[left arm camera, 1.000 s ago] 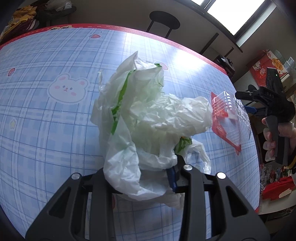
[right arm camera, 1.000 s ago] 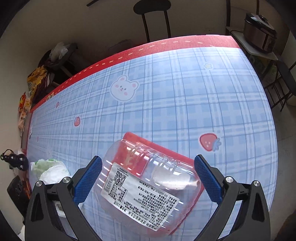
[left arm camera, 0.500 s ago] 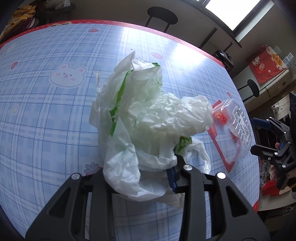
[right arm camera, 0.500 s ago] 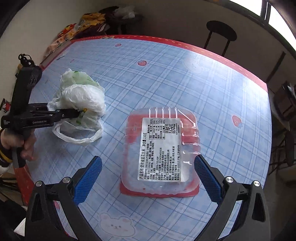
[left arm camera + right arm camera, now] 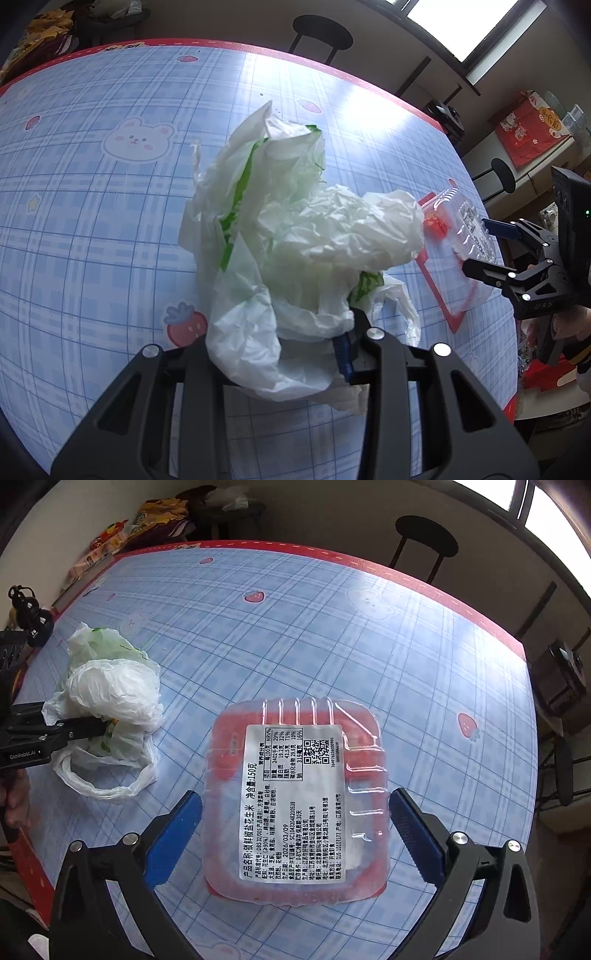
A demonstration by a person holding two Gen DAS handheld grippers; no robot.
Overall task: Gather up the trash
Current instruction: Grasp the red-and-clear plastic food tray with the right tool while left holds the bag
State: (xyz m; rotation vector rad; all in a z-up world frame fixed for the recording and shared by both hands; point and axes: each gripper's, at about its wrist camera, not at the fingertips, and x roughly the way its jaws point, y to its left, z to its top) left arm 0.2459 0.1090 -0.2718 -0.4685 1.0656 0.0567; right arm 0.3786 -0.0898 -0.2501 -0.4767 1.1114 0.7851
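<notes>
A crumpled white and green plastic bag (image 5: 295, 240) lies on the blue plaid tablecloth (image 5: 92, 221), and my left gripper (image 5: 280, 343) is shut on its near part. From the right wrist view the bag (image 5: 110, 690) sits at the left, pinched by the left gripper (image 5: 92, 729). A clear lidded red tray with a white label (image 5: 291, 849) lies flat on the table. My right gripper (image 5: 295, 795) hangs open over it, one blue pad on each side, not touching. In the left wrist view the tray (image 5: 447, 258) and right gripper (image 5: 476, 243) are at the right.
The cloth's red border (image 5: 406, 579) marks the far table edge, with a black stool (image 5: 424, 539) behind it. Snack packets (image 5: 147, 520) are piled beyond the far left corner. A dark appliance (image 5: 561, 672) stands off the right edge. A hand (image 5: 569, 325) holds the right gripper.
The right gripper has rolled and swung round, so the tray now lies lengthwise between its open fingers. The left gripper keeps the bag and has shifted only slightly.
</notes>
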